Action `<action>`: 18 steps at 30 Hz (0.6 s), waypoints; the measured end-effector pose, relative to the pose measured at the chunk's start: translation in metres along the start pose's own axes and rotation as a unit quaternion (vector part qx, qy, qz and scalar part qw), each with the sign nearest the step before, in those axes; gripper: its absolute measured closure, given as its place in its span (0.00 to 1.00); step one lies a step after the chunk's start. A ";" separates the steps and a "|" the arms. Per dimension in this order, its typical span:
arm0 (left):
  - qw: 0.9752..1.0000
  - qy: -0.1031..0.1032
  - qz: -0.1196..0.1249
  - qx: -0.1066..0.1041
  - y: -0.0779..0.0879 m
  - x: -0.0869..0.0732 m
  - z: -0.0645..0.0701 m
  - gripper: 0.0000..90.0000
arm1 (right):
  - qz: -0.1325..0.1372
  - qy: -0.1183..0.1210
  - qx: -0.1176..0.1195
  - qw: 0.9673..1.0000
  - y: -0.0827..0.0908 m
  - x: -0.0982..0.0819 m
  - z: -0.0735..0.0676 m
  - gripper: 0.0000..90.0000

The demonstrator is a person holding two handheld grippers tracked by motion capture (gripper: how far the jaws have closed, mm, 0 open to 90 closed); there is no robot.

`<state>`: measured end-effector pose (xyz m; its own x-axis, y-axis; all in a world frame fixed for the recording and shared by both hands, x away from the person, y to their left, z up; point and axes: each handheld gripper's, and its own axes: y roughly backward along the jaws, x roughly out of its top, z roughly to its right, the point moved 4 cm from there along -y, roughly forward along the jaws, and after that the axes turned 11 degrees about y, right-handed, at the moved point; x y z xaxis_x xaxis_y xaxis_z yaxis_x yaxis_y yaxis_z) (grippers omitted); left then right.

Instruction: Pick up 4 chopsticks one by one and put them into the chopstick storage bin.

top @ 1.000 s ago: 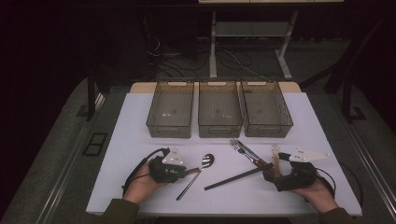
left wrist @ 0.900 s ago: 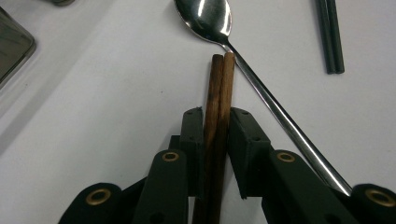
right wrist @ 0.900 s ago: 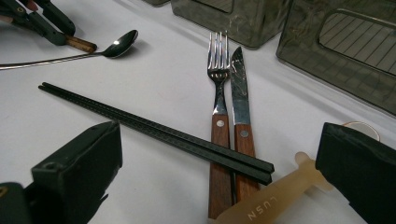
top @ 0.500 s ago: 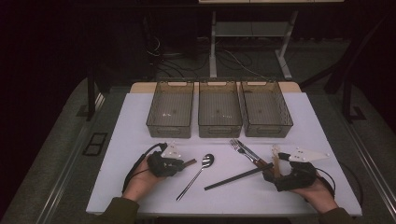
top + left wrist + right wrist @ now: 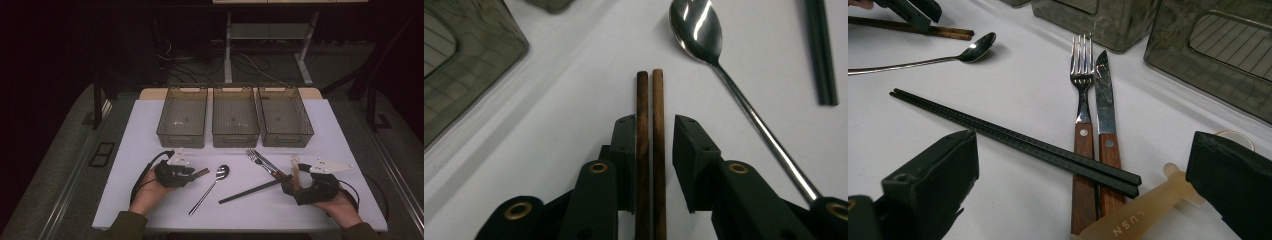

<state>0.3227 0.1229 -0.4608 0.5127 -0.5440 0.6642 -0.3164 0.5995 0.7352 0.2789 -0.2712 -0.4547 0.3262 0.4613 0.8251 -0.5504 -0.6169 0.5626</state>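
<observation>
At the left of the white table (image 5: 125, 150), the left gripper (image 5: 196, 173) lies low in the person's hand with a pair of brown wooden chopsticks (image 5: 649, 125) running between its jaws. The jaws have just been opening: in the left gripper view the left pad lies against the sticks while a clear gap shows at the right pad, so nothing is clamped. The chopstick tips poke out toward the bowl of a steel spoon (image 5: 210, 186), which lies just beside them, its handle slanting back toward the person.

Behind stand three smoky plastic bins (image 5: 235, 137) in a row, each apparently empty, though the mesh floors are dim.

Further right, a pair of black chopsticks (image 5: 255, 189) lies aslant, its far end crossing over the wooden handles of a fork (image 5: 1081, 75) and a knife (image 5: 1103, 95) laid side by side. A pale translucent utensil (image 5: 1128, 220) marked LUSN touches those handles. The right gripper (image 5: 1088, 200) rests there with jaws wide apart, holding nothing.
</observation>
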 end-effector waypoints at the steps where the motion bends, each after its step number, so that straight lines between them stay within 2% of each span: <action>1: 1.000 0.005 0.004 -0.002 0.002 -0.001 0.000 0.74 | 0.000 0.000 0.000 1.000 0.000 0.000 0.000 0.01; 12: 0.998 0.049 0.044 -0.008 0.030 -0.015 -0.013 0.62 | 0.008 0.010 0.017 1.000 -0.006 0.003 -0.006 0.01; 18: 0.996 0.065 0.058 -0.006 0.047 -0.029 -0.020 0.66 | 0.000 0.014 0.020 1.000 -0.009 0.003 -0.008 0.01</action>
<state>0.3092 0.1788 -0.4482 0.5728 -0.3895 0.7212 -0.3709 0.6615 0.6518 0.2790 -0.2593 -0.4582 0.3036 0.4788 0.8238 -0.5200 -0.6412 0.5643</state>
